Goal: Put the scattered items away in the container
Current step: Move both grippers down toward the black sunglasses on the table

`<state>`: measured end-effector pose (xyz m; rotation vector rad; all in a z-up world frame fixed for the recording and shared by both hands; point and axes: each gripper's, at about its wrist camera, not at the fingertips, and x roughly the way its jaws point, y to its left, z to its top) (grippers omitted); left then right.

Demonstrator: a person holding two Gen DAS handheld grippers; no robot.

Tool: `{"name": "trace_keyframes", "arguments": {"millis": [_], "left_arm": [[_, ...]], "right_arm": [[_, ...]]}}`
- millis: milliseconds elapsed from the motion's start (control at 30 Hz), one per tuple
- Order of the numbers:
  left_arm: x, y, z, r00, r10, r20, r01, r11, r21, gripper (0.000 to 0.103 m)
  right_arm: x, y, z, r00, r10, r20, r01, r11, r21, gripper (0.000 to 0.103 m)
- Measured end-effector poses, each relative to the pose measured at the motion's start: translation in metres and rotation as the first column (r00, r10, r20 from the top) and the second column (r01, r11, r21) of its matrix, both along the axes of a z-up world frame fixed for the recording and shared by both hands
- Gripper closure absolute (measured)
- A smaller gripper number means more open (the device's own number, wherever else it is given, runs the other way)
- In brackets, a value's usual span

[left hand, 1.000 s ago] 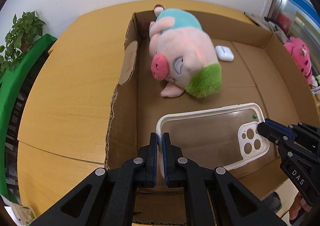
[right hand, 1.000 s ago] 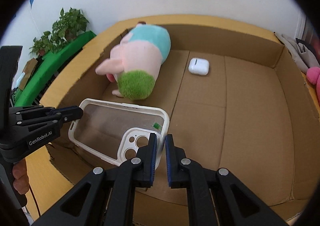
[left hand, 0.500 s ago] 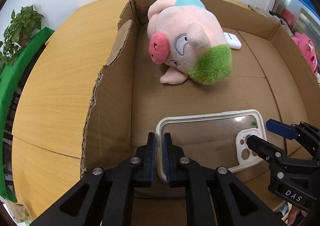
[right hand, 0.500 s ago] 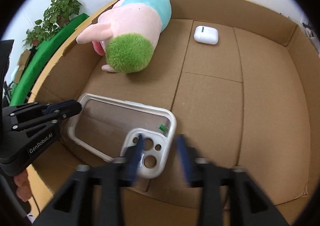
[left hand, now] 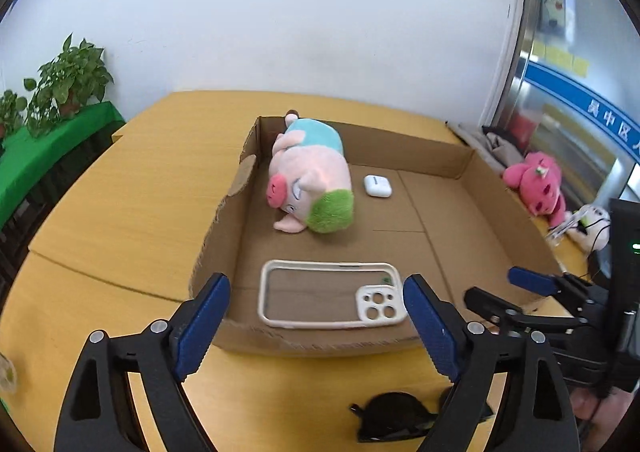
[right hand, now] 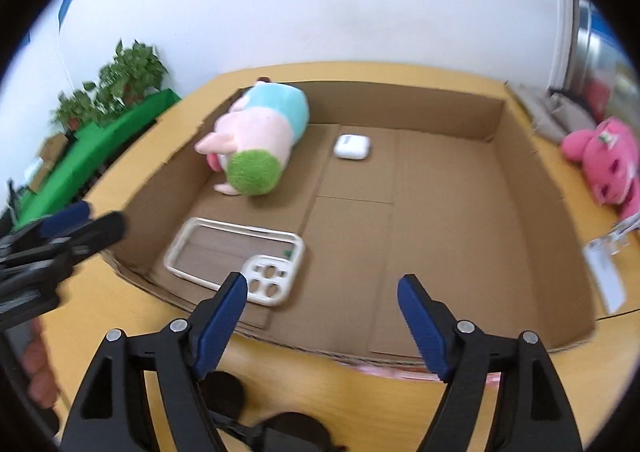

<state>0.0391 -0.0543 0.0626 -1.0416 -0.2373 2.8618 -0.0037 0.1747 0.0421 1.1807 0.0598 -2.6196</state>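
Observation:
A white-rimmed clear phone case (left hand: 332, 300) (right hand: 236, 252) lies flat on the floor of the cardboard box (left hand: 440, 164) (right hand: 440, 112), near its front left corner. Further back lie a pink pig plush (left hand: 312, 188) (right hand: 260, 136) and a white earbuds case (left hand: 377, 185) (right hand: 352, 147). My left gripper (left hand: 317, 282) hangs above the box's front edge, its jaws opening, touching nothing. My right gripper (right hand: 323, 280) is beside it, jaws opening and also empty. Black sunglasses (left hand: 396, 416) (right hand: 296, 428) lie on the table before the box.
A pink plush (left hand: 538, 184) (right hand: 608, 160) and small white items (left hand: 592, 220) sit on the wooden table (left hand: 120, 204) right of the box. A paper card (right hand: 604, 272) lies by the box's right wall. Potted plants (left hand: 60, 84) stand on a green shelf at the left.
Both grippers let go of the phone case and opened wide. They pulled back and up out of the box. The case now lies flat on the box floor.

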Motion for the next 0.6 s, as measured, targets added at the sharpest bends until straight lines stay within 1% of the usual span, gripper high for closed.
{"name": "trace_keyframes", "arguments": {"millis": [100, 133, 233, 300, 500, 600], "left_arm": [[0.004, 0.005, 0.002, 1.000, -0.016, 0.006, 0.016, 0.998, 0.063, 0.012], [0.008, 0.008, 0.005, 1.000, -0.024, 0.003, 0.024, 0.998, 0.063, 0.012], [0.014, 0.018, 0.005, 1.000, -0.026, -0.008, 0.026, 0.999, 0.030, 0.012], [0.016, 0.019, 0.005, 0.999, -0.036, -0.001, 0.036, 0.998, 0.043, 0.012], [0.025, 0.024, 0.001, 0.999, -0.040, 0.009, 0.040, 0.998, 0.041, 0.012], [0.030, 0.027, -0.008, 0.998, -0.052, 0.033, 0.049, 0.996, 0.070, 0.012]], "right_arm": [[0.003, 0.004, 0.000, 1.000, -0.012, -0.003, 0.013, 1.000, 0.011, 0.025], [0.004, 0.006, 0.001, 1.000, -0.015, -0.006, 0.015, 1.000, 0.010, 0.025], [0.010, 0.007, 0.003, 1.000, -0.019, -0.015, 0.019, 1.000, 0.010, 0.025], [0.014, 0.005, 0.003, 1.000, -0.015, -0.017, 0.015, 1.000, 0.006, 0.025], [0.023, 0.009, -0.002, 1.000, 0.006, -0.012, -0.006, 1.000, 0.001, 0.025], [0.028, 0.016, -0.006, 1.000, 0.009, -0.005, -0.009, 1.000, 0.006, 0.025]]}}
